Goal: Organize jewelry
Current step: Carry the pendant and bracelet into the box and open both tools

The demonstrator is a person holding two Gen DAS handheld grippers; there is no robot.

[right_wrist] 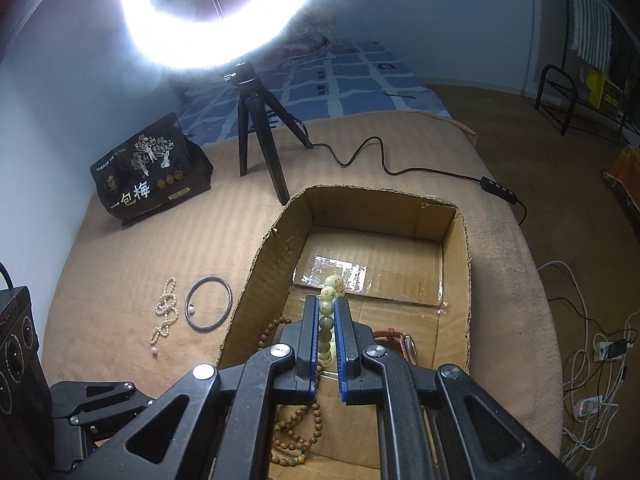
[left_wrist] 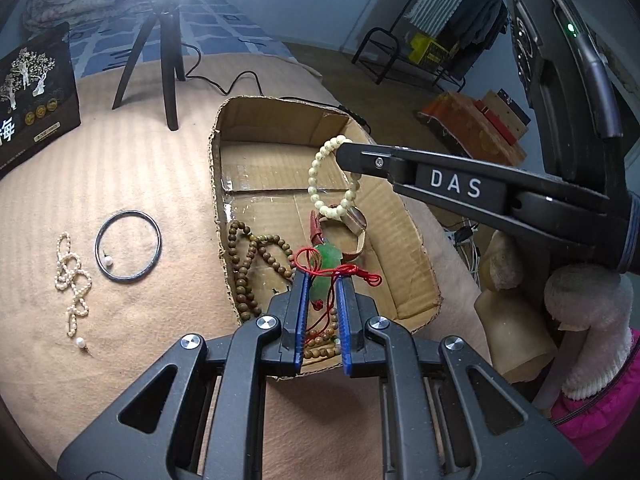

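green pendant (left_wrist: 326,268) between fingers (left_wrist: 301,312), over box (left_wrist: 420,240)

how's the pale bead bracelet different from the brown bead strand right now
The pale bead bracelet hangs over the cardboard box, pinched in the right gripper; the brown bead strand lies loose on the box floor. The bracelet is a short cream loop; the strand is much longer and dark brown. Both are strings of round beads.
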